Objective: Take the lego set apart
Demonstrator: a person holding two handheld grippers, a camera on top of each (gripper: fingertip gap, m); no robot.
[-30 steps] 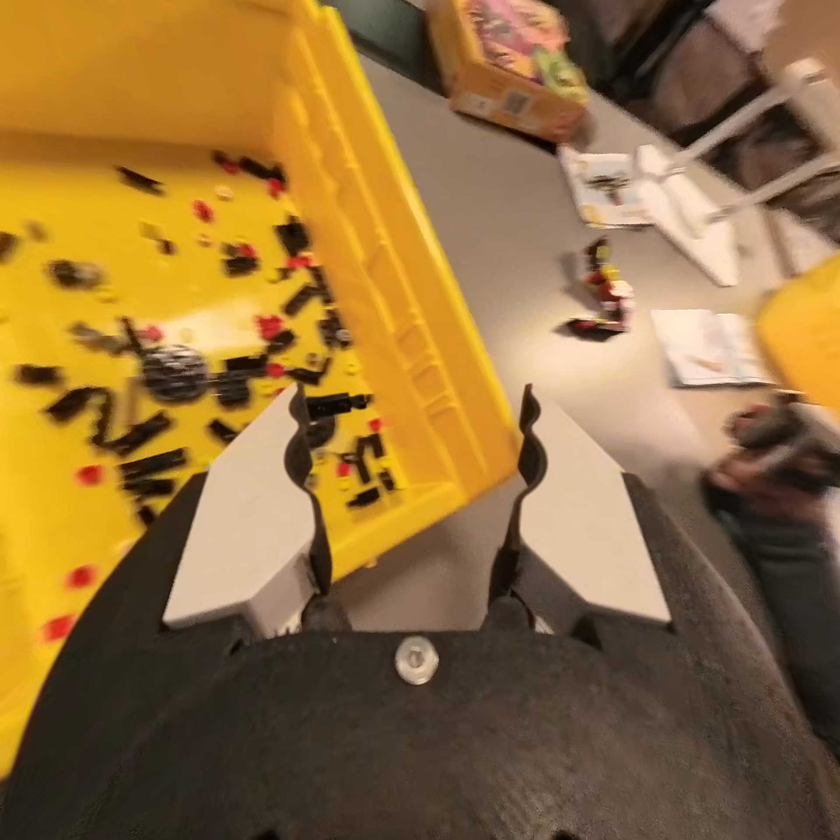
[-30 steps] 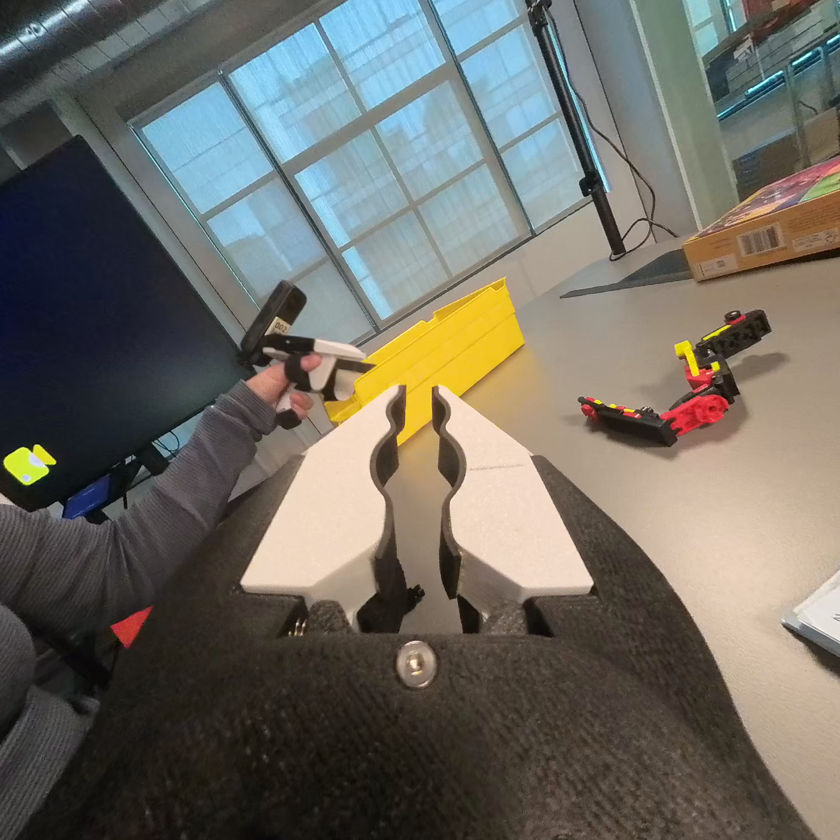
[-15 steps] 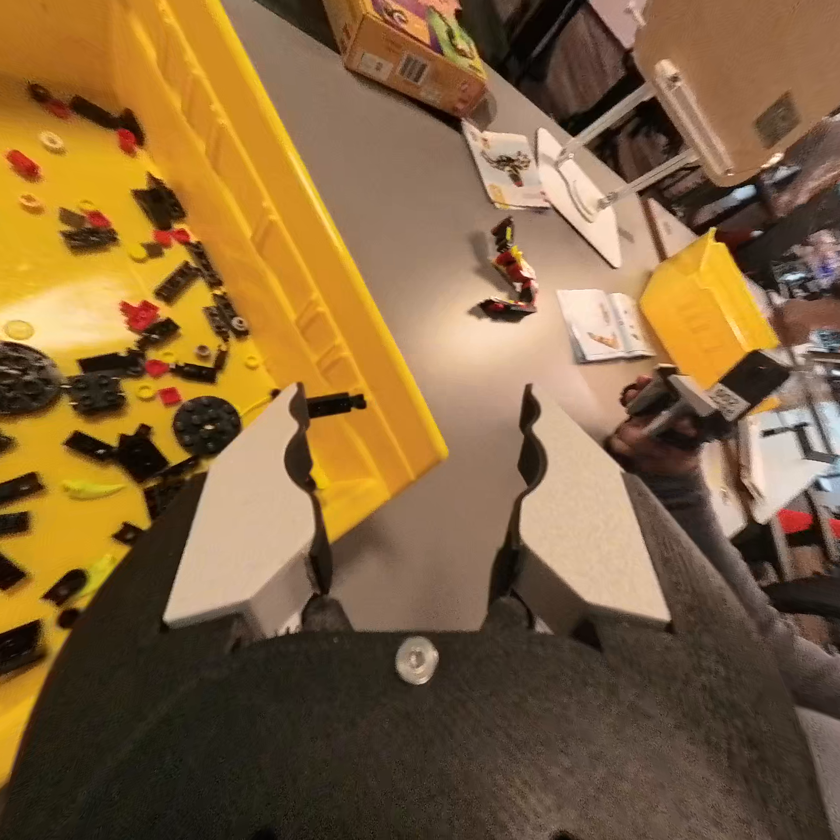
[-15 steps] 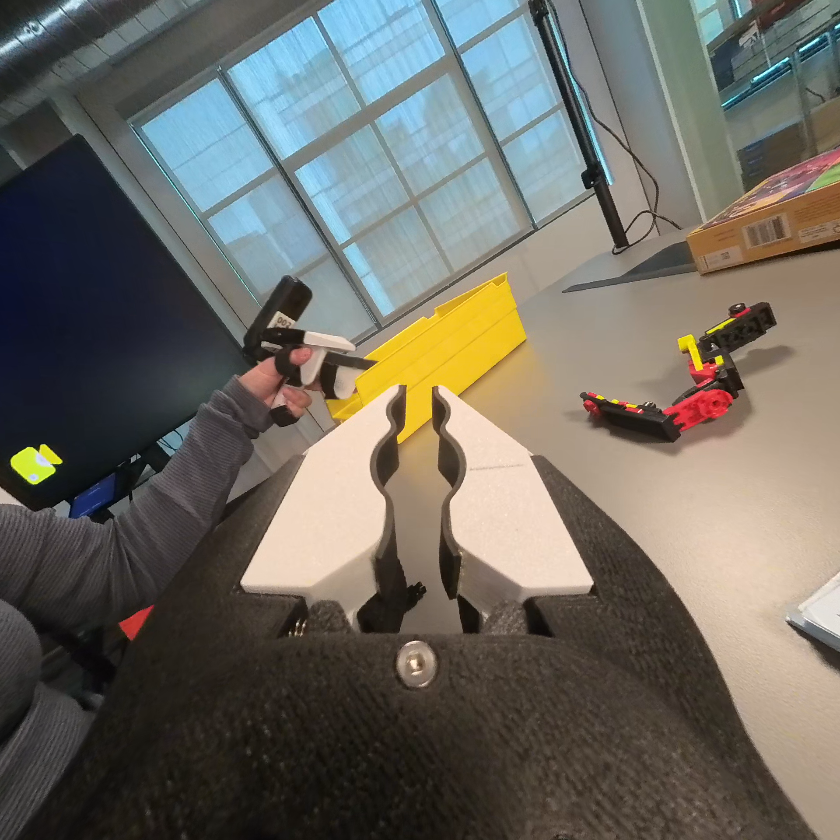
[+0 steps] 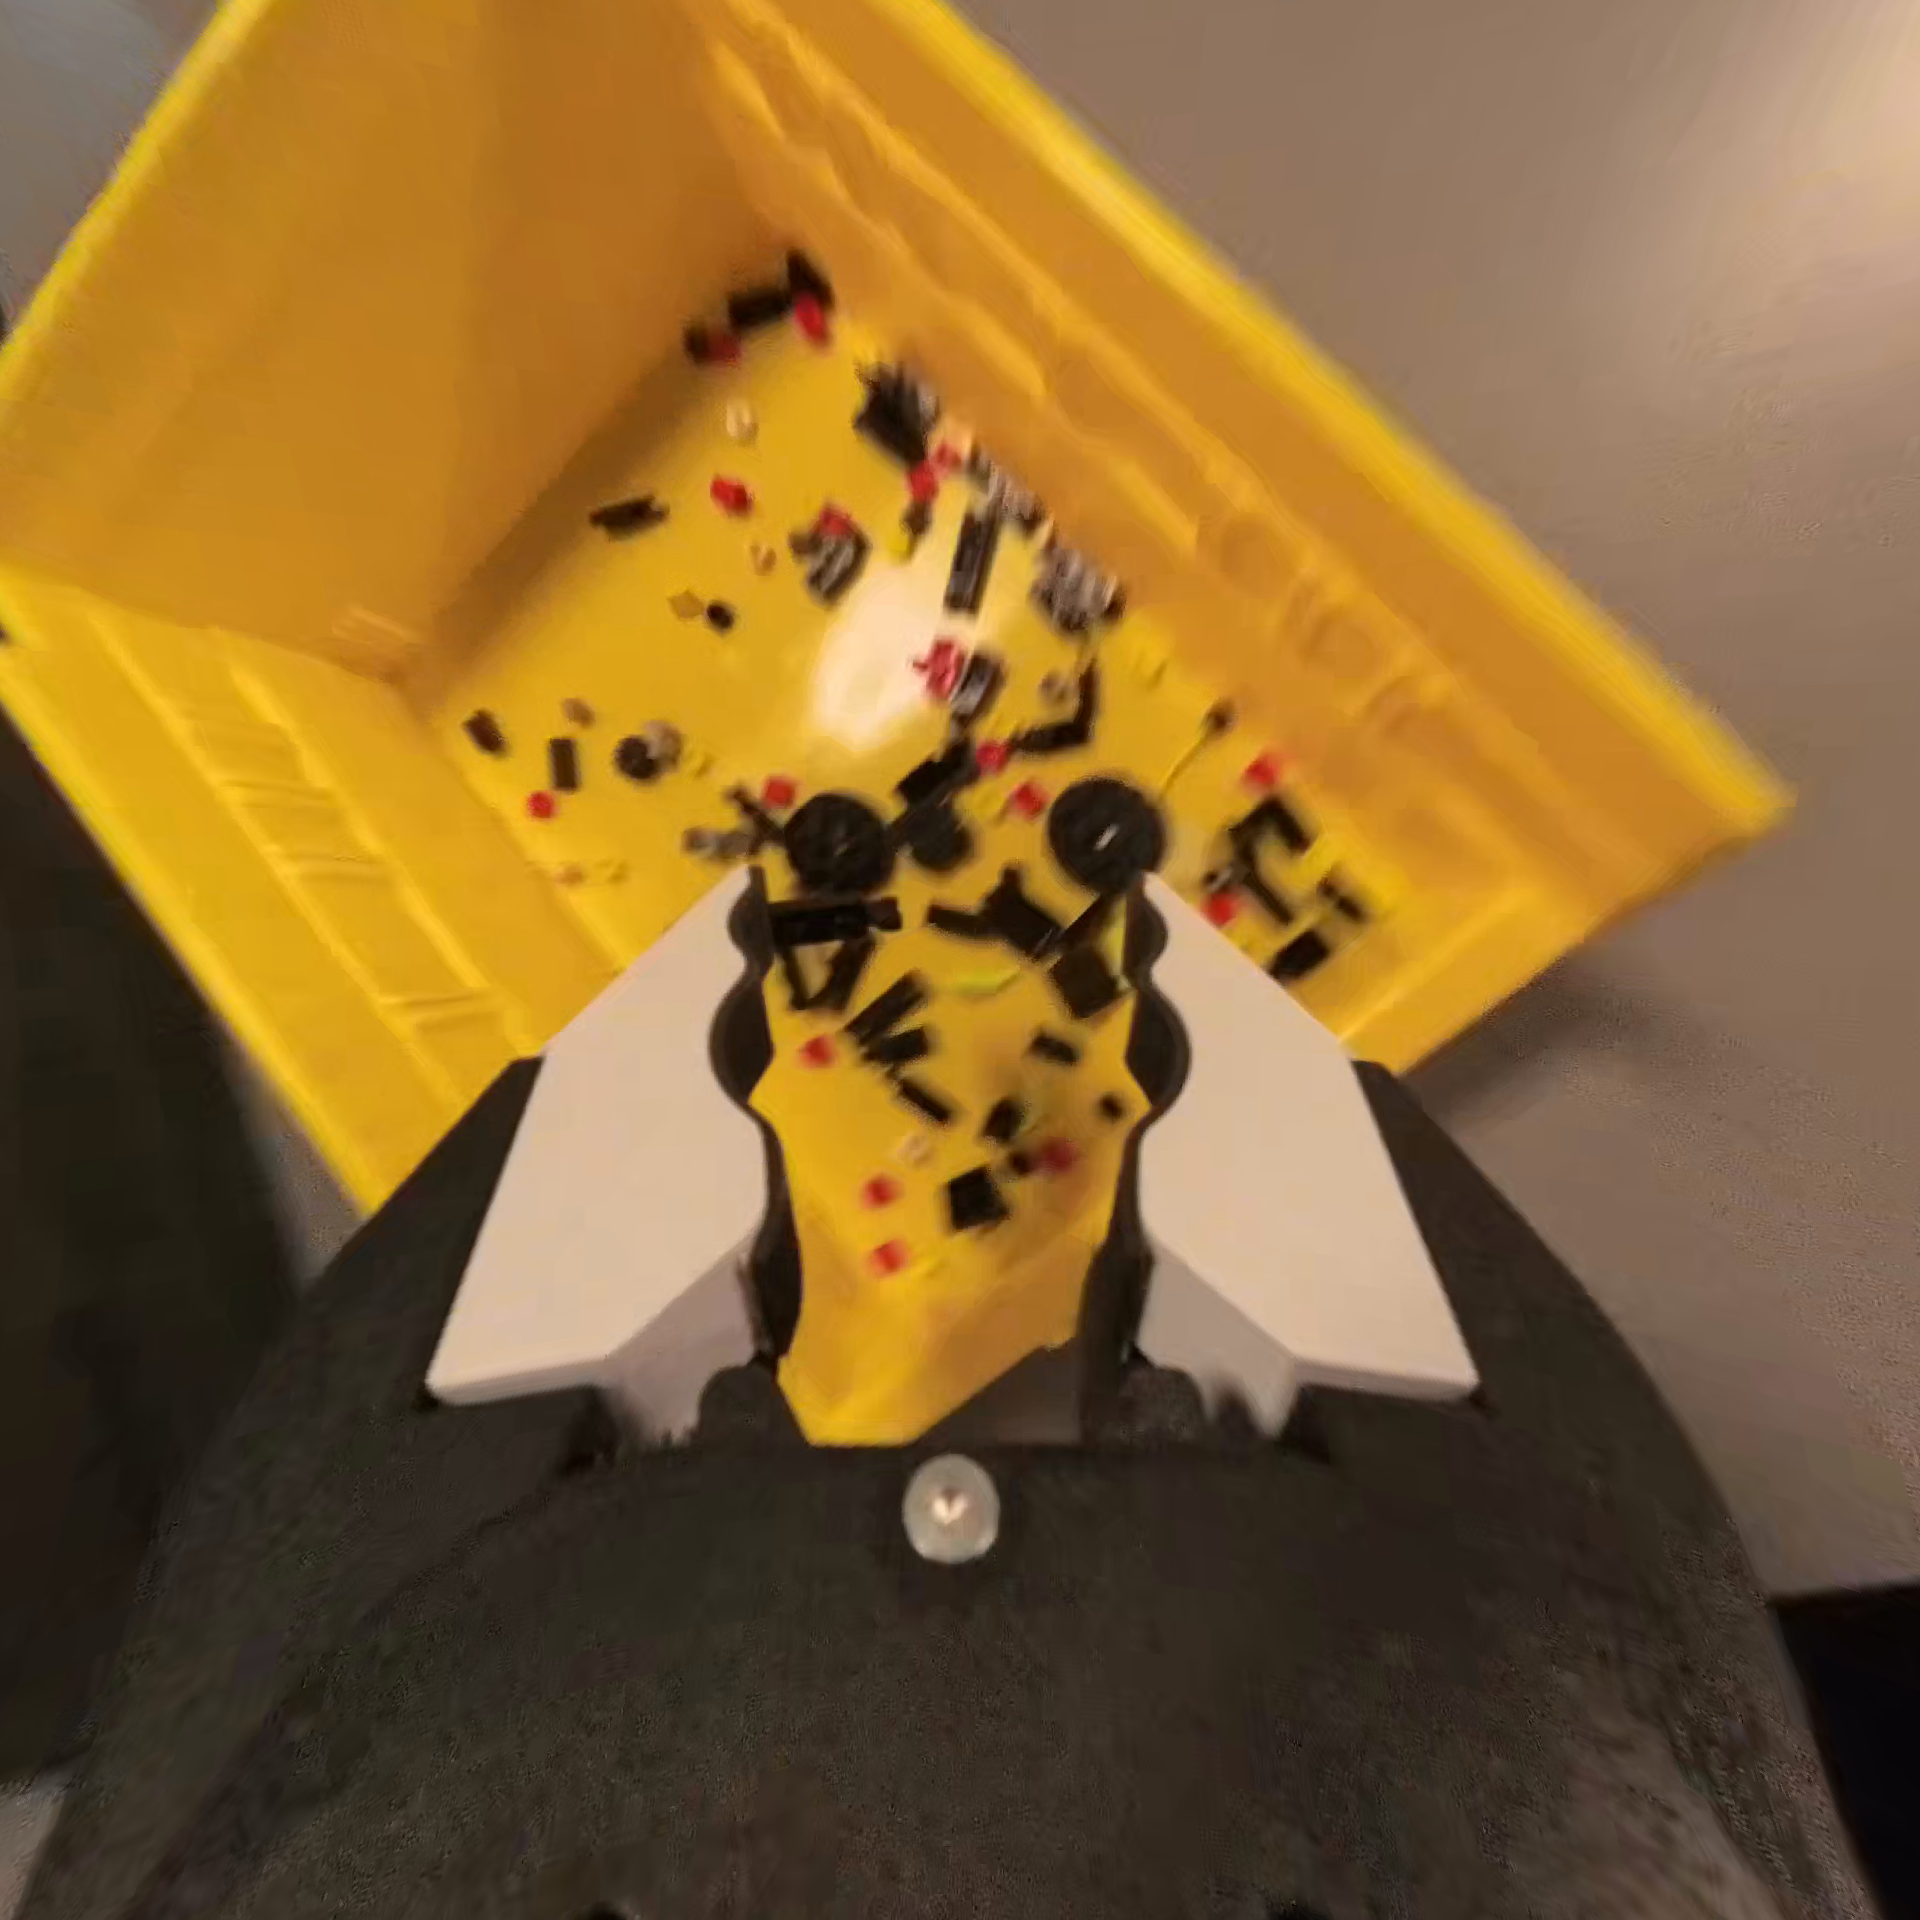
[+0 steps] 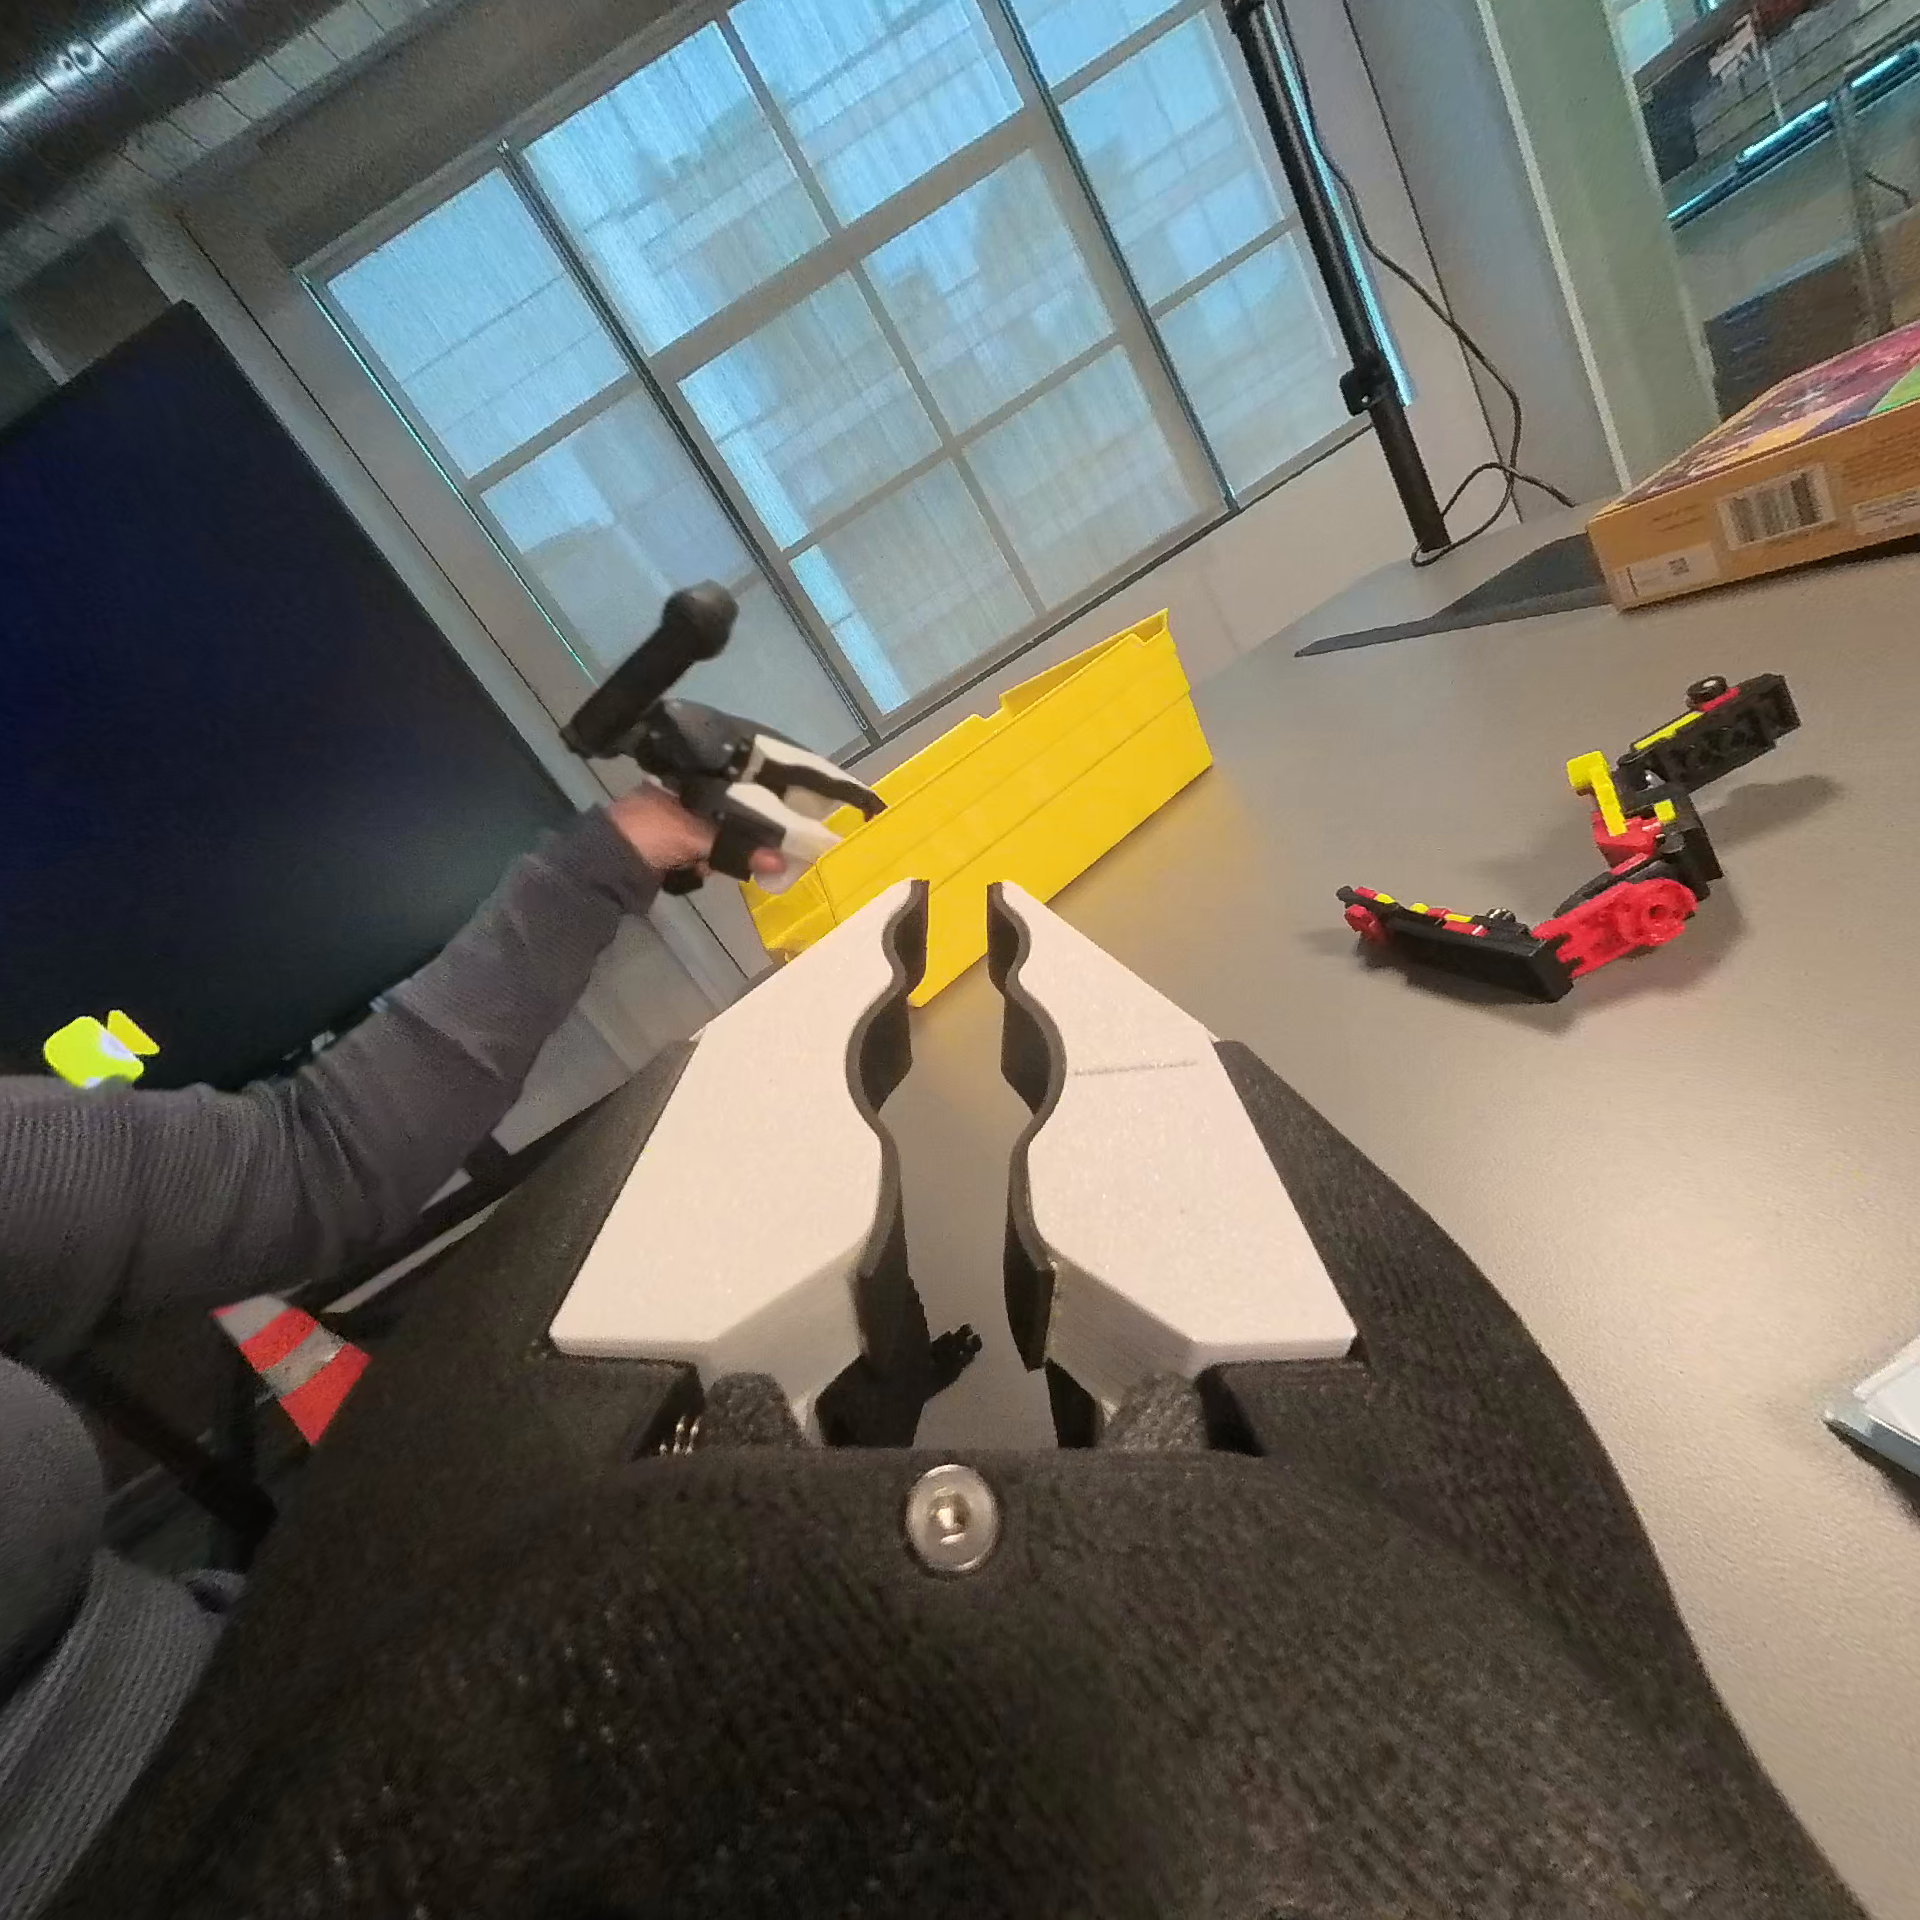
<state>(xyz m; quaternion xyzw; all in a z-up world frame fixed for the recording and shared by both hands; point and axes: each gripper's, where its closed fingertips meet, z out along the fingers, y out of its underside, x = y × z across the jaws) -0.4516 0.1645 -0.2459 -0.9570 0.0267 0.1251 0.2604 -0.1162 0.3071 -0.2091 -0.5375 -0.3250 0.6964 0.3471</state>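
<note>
Yellow bin [image 5: 343, 540] under wide left gripper [image 5: 940, 883] — right gripper [image 6: 956, 894] narrow, empty.

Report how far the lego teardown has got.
Done: many loose pieces lie in the yellow bin. In hand: nothing; the left gripper is open above the bin, the right gripper nearly closed, empty. Left: the red-and-black assembly sits joined on the table.

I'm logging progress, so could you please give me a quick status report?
Left tongs open over yellow bin of loose pieces. Right tongs nearly shut, empty. Lego model untouched on table, path clear.
</note>
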